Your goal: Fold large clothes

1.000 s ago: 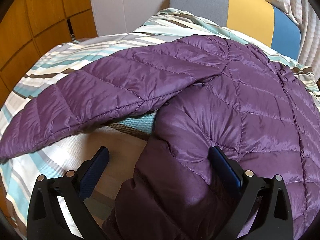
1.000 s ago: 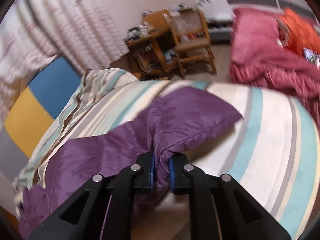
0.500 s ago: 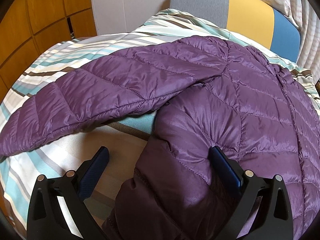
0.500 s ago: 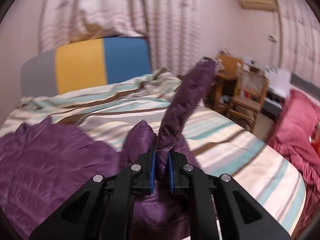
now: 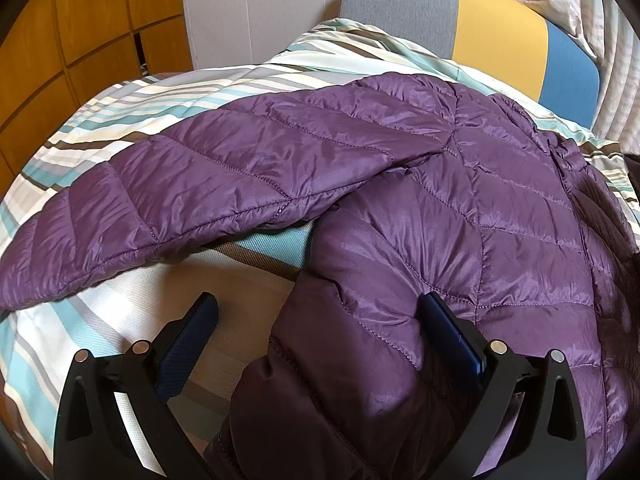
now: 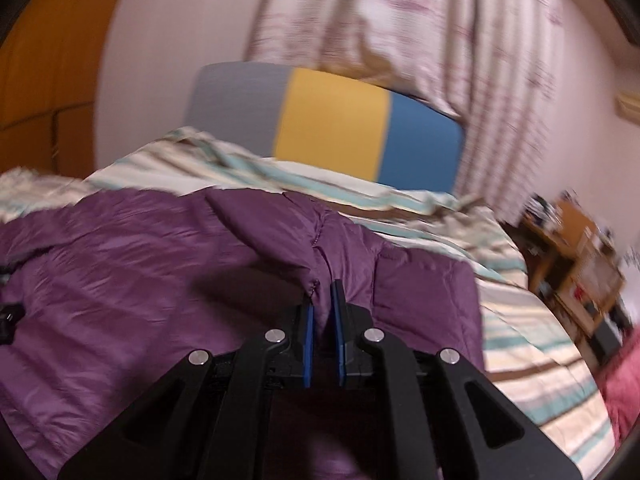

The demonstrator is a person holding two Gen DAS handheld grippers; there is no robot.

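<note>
A purple quilted jacket point(image 5: 500, 220) lies spread on the striped bedspread point(image 5: 120, 112). One sleeve point(image 5: 208, 184) stretches out to the left. My left gripper point(image 5: 320, 316) stands wide open low over the jacket's near edge, and a bulge of that edge lies between its fingers without being pinched. In the blurred right wrist view, the jacket point(image 6: 120, 280) fills the left half. My right gripper point(image 6: 322, 304) is shut on a fold of the other sleeve point(image 6: 320, 256) and holds it over the jacket's body.
A grey, yellow and blue headboard point(image 6: 332, 128) ends the bed, with curtains point(image 6: 440, 32) behind it. Wooden cupboard doors point(image 5: 80, 32) stand to the left. A wooden desk and chair point(image 6: 576, 264) and red bedding point(image 6: 624, 384) lie beyond the bed's right side.
My right gripper has swung the pinched sleeve from the bed's far side across onto the jacket's body, rolling as it went. The left gripper and the outstretched sleeve have not moved.
</note>
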